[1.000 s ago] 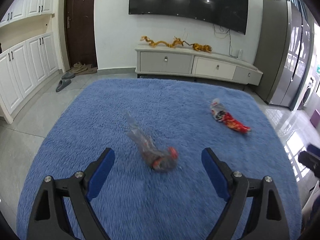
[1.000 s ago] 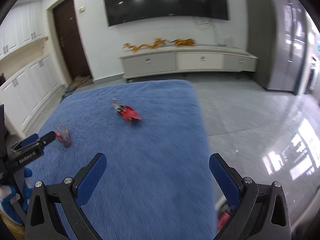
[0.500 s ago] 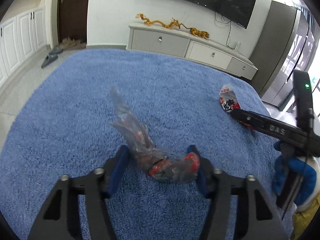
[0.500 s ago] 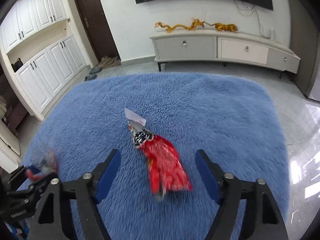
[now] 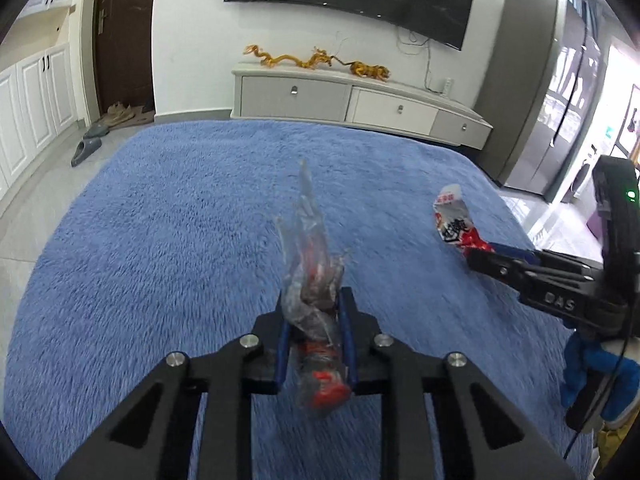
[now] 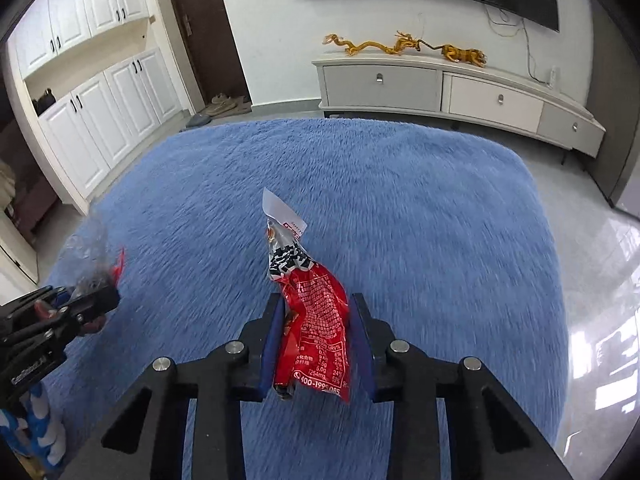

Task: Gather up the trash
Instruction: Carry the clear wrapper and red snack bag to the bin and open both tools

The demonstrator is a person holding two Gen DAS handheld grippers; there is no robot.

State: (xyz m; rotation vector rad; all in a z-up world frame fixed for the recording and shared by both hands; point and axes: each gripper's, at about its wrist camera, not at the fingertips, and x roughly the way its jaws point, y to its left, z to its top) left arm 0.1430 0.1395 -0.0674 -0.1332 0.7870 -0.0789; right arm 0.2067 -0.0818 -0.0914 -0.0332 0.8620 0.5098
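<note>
A crumpled clear plastic wrapper with red print stands up between the blue pads of my left gripper, which is shut on it just above the blue rug. In the right wrist view the same wrapper shows at the left edge in the left gripper. A red and white snack packet fills the gap of my right gripper, whose jaws are closing on it, pads against its sides. From the left wrist view the packet sticks up out of the right gripper.
The shaggy rug lies on glossy grey tiles. A low white TV cabinet with gold dragon figures stands at the far wall. Slippers lie by the dark door, white cupboards line the left. A blue-gloved hand holds the right gripper.
Both grippers came down onto the rug and closed. The left one took the clear wrapper and tipped it upright. The right one swung over the red packet and closed around it.
</note>
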